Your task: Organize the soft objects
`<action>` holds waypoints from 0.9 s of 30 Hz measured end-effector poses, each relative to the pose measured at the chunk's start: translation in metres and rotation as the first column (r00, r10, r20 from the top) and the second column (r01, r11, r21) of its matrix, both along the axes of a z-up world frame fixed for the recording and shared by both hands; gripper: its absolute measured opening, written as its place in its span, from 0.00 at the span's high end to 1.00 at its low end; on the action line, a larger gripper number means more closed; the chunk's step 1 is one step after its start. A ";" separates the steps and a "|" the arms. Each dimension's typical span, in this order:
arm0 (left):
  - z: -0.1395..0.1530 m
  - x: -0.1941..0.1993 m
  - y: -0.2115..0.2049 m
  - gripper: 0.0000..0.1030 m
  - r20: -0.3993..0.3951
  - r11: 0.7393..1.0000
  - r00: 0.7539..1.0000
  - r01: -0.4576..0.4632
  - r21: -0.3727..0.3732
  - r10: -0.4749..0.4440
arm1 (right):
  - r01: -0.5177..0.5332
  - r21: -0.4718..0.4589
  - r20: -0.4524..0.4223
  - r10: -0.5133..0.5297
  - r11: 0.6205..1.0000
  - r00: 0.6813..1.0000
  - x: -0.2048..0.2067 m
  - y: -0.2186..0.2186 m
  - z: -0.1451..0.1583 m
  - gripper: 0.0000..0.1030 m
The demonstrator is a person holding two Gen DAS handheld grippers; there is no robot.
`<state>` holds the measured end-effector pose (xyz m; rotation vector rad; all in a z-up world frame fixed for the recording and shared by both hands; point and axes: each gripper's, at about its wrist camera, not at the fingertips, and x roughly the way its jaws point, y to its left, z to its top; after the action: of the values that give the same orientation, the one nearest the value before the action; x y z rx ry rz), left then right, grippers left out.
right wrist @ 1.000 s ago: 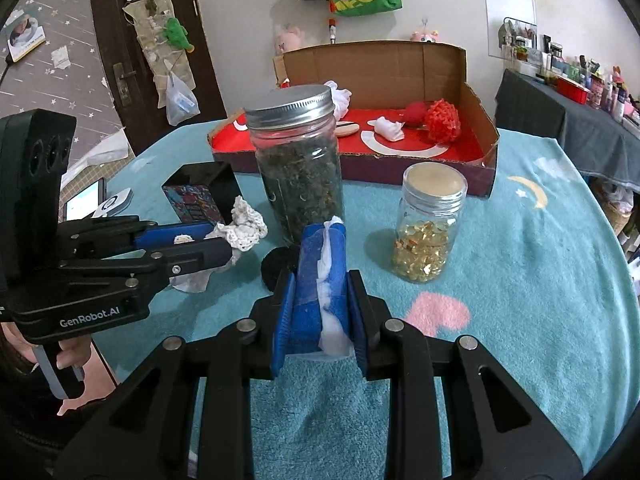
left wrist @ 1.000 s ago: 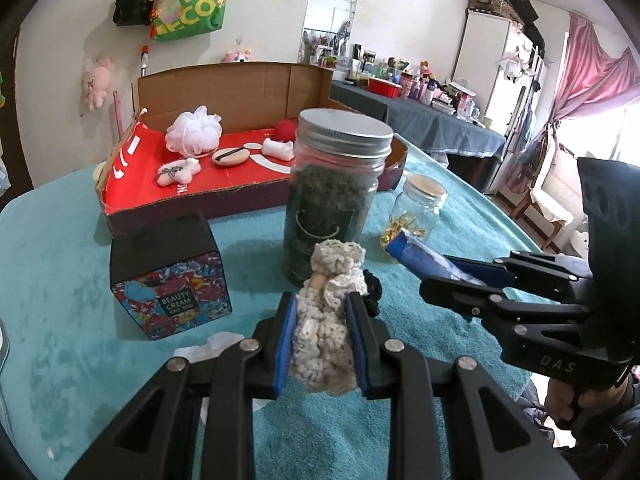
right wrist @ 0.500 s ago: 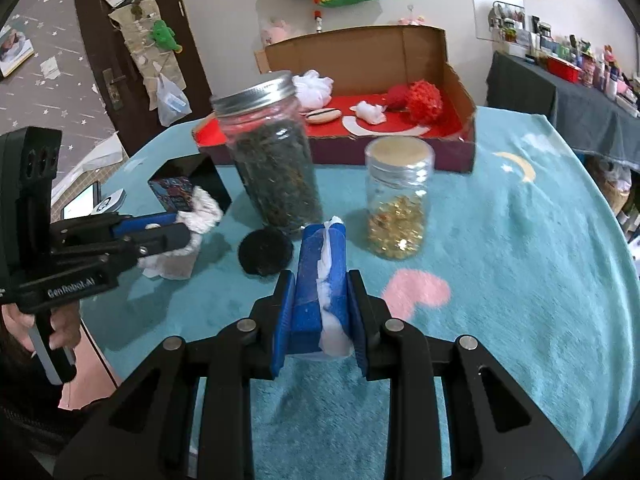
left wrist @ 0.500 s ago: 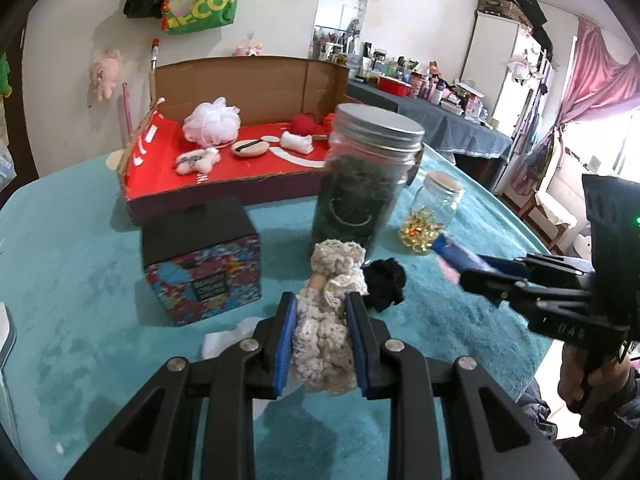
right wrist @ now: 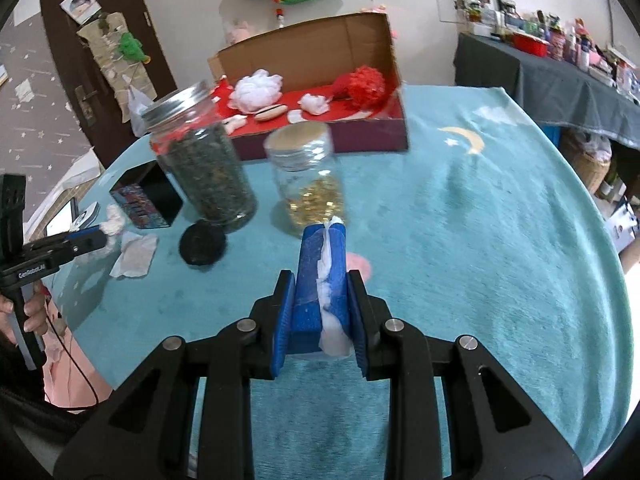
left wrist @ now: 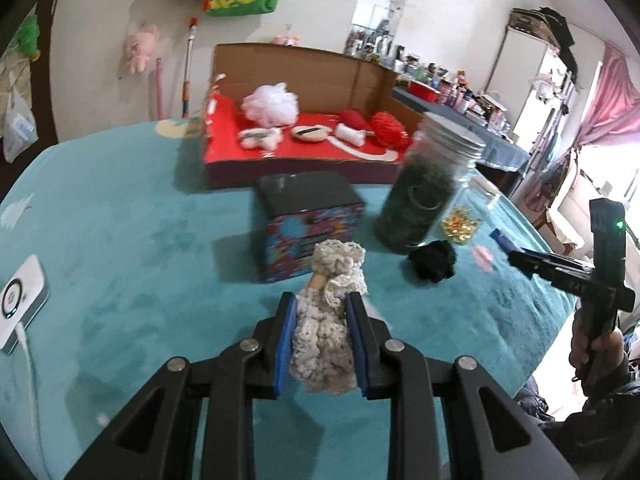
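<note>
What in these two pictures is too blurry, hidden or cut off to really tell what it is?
- Blue packet in the right tool, right wrist view: the pads cover its sides, so no label shows.
- Small jar, left wrist view: the big dark jar hides most of it, and it is motion-blurred.
- Patterned box, left wrist view: print smeared, unreadable.
- Lace piece in the left tool: its lower end is hidden.

Cream crocheted lace bundle (left wrist: 324,320), knobbly and matt, blue foam sponge (right wrist: 316,276) with white fluff, plush teal tablecloth (left wrist: 120,240), glass jar (right wrist: 204,168) with dull metal lid, brown cardboard box (left wrist: 300,60)
</note>
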<state>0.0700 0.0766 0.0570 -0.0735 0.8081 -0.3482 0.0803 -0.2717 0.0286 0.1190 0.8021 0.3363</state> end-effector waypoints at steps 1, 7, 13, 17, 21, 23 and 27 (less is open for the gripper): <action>0.000 0.000 0.005 0.74 0.000 1.000 1.000 -0.008 0.006 0.008 | 0.003 0.003 -0.002 -0.003 1.000 1.000 0.001 -0.003 0.000 0.76; -0.003 0.007 0.029 0.74 -0.010 0.997 0.999 -0.048 0.066 0.049 | 0.019 0.002 0.010 -0.019 1.000 1.000 0.012 -0.019 0.006 0.76; -0.010 0.024 0.047 0.74 -0.012 0.992 0.998 -0.058 0.113 0.060 | 0.004 -0.027 0.033 -0.003 1.000 0.999 0.030 -0.026 0.012 0.76; -0.013 0.037 0.054 0.74 -0.009 0.992 0.999 -0.041 0.116 0.043 | -0.012 -0.027 0.034 0.013 1.000 0.999 0.043 -0.029 0.014 0.76; -0.013 0.050 0.057 0.74 0.004 0.992 1.000 -0.020 0.128 0.019 | -0.028 -0.028 0.035 0.029 0.999 0.999 0.055 -0.031 0.016 0.76; -0.011 0.056 0.059 0.74 0.016 0.993 1.000 0.001 0.118 -0.003 | -0.040 -0.023 0.035 0.040 0.999 0.999 0.059 -0.032 0.017 0.76; -0.006 0.068 0.060 0.74 0.039 0.992 0.999 0.027 0.121 -0.032 | -0.064 -0.037 0.043 0.065 0.997 0.997 0.068 -0.033 0.019 0.76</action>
<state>0.1379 0.1370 0.0515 0.0581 0.7890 -0.3267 0.1484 -0.3045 0.0476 0.0526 0.7690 0.3843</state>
